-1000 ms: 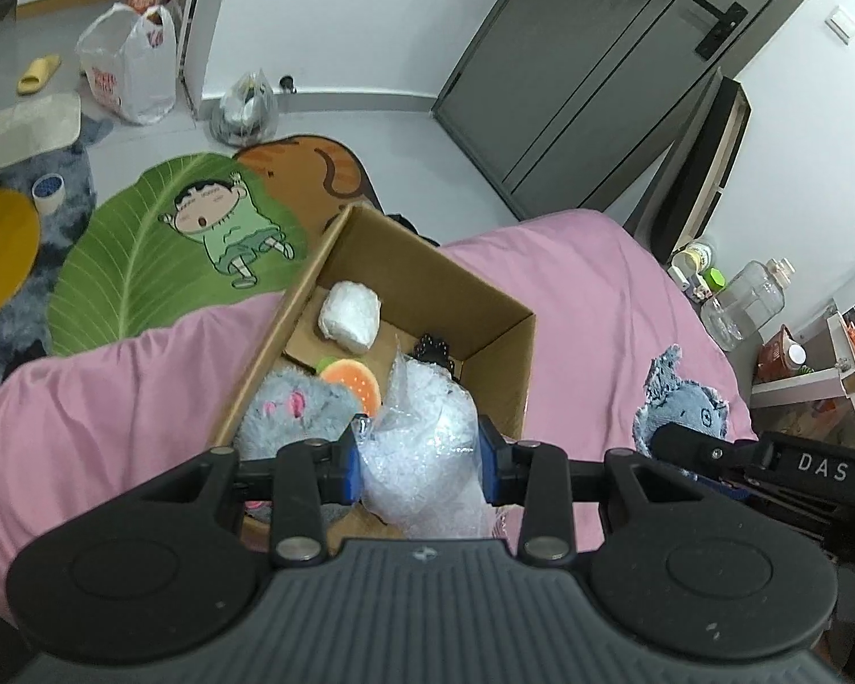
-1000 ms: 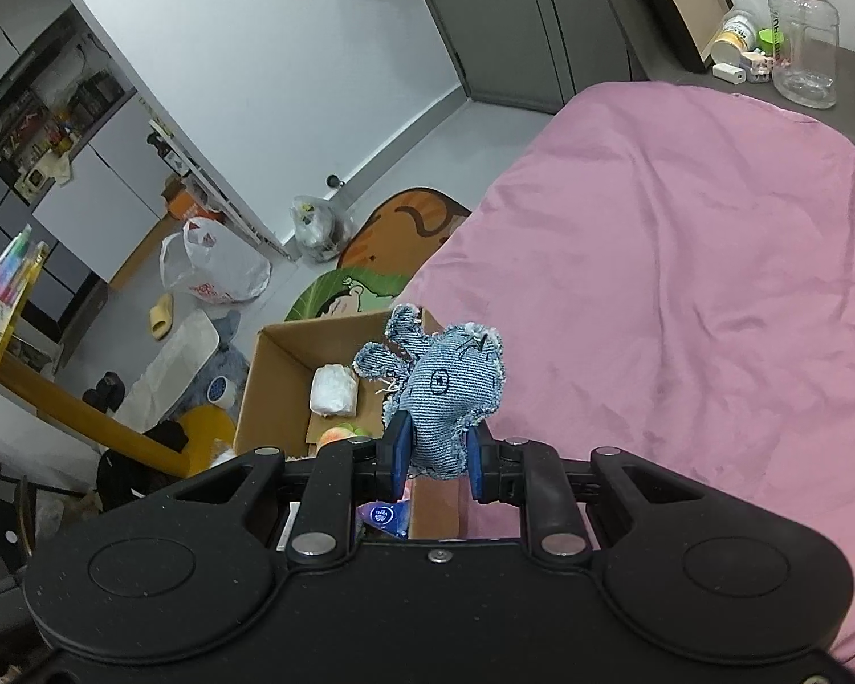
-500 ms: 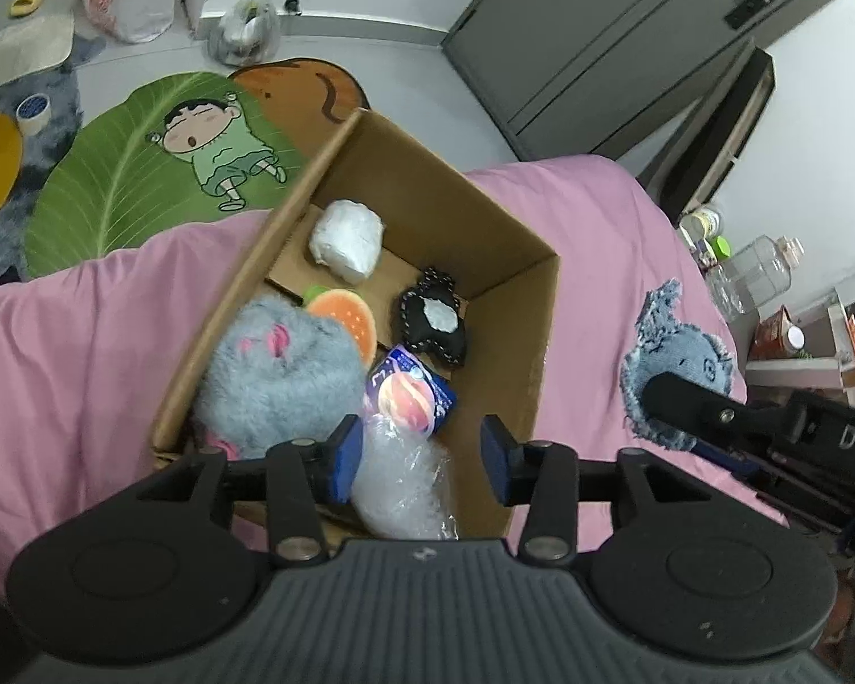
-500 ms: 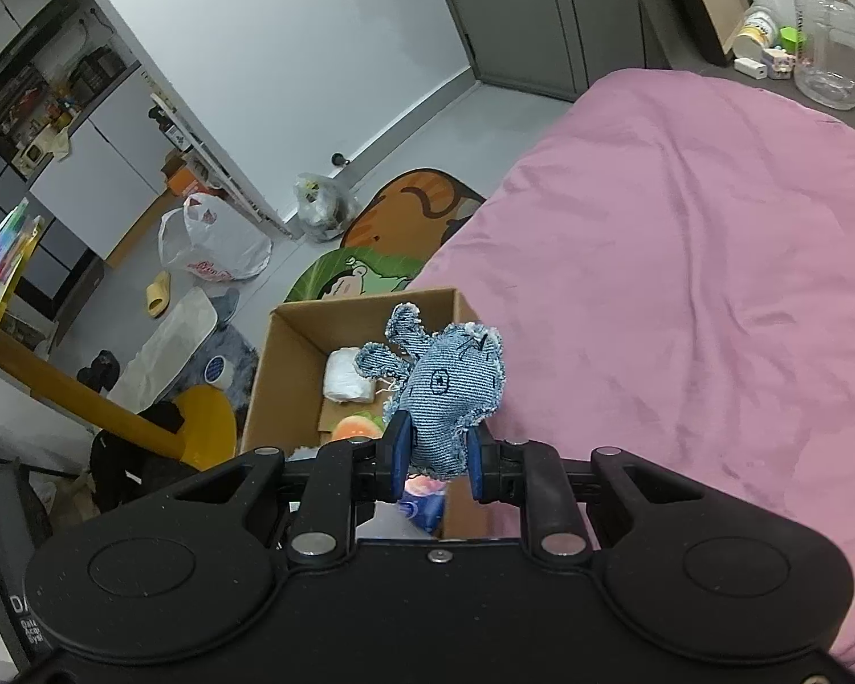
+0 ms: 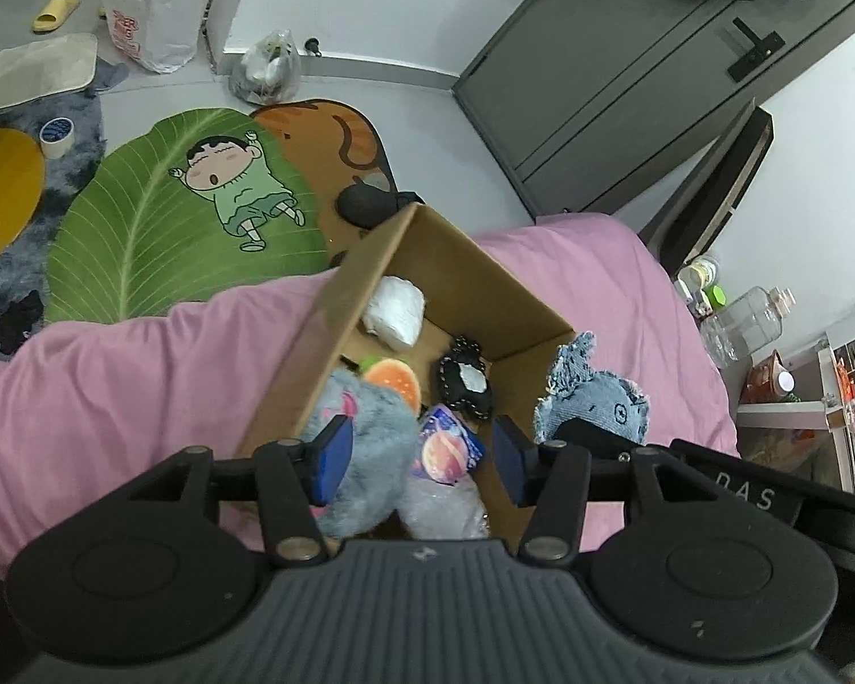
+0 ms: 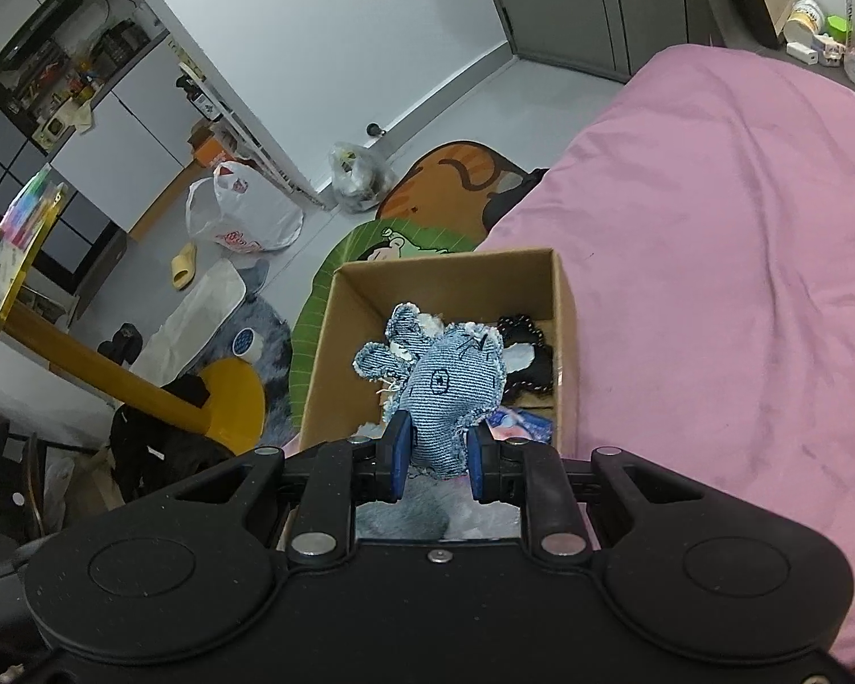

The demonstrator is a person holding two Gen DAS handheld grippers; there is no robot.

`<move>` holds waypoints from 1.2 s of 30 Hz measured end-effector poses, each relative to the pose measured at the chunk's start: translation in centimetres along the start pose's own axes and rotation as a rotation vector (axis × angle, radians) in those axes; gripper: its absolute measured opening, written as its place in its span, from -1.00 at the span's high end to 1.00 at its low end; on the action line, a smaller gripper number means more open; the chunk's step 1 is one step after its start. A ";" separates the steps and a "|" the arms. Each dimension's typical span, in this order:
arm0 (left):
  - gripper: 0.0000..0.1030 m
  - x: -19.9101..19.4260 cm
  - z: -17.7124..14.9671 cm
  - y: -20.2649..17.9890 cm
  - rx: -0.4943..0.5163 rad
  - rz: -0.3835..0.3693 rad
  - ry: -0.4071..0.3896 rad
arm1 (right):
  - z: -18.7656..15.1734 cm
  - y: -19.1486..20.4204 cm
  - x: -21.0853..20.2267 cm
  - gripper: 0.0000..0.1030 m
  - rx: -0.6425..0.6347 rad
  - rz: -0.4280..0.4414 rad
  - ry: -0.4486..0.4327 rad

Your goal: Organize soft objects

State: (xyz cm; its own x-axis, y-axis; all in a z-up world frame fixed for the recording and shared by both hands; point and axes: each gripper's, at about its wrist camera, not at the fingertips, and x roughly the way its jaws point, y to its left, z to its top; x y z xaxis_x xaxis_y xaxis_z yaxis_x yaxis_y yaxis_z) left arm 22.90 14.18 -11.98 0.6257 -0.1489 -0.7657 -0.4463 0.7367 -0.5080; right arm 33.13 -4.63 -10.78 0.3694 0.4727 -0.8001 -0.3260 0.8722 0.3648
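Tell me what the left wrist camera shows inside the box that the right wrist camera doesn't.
Only the left wrist view shows the white bundle and the burger toy. Only the right wrist view shows the right gripper clamped on the denim toy over the box. Both show the cardboard box, the black pouch and the grey plush.

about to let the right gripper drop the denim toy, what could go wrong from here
1. The right gripper holds the denim toy over the cardboard box, close to its right wall; released there, it could catch the rim and land on the pink bedding.
2. The left gripper, jaws just opened with nothing pinched, hangs over the same box, so the two grippers could bump.
3. The box is already crowded near the grey plush.
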 end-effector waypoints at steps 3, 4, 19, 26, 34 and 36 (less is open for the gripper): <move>-0.01 -0.4 0.0 0.5 -0.001 0.007 -0.002 | -0.1 0.5 0.1 0.59 -0.003 0.004 0.002; -0.01 -0.5 0.0 0.7 -0.001 0.010 0.000 | -0.2 0.9 0.3 0.59 -0.001 0.004 0.002; -0.25 -3.3 0.1 1.9 -0.005 0.072 -0.034 | -0.4 0.7 -0.8 -0.11 0.040 -0.010 -0.026; -0.47 -5.0 -0.4 1.0 0.020 0.084 -0.053 | -0.8 0.6 -2.9 -0.22 0.032 0.013 -0.050; -0.61 -7.2 -1.5 -0.3 0.059 0.108 -0.075 | -1.3 0.1 -5.8 -0.42 0.032 0.024 -0.089; -0.63 -7.8 -1.8 -0.7 0.071 0.114 -0.079 | -1.5 0.0 -6.5 -0.47 0.030 0.028 -0.097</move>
State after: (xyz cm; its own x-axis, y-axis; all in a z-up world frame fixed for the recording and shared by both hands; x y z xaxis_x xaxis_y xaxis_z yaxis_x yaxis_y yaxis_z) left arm 17.19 13.65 -6.37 0.6233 -0.0111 -0.7819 -0.4728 0.7912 -0.3880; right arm 29.44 -7.88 -6.34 0.4434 0.5055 -0.7402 -0.3116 0.8612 0.4015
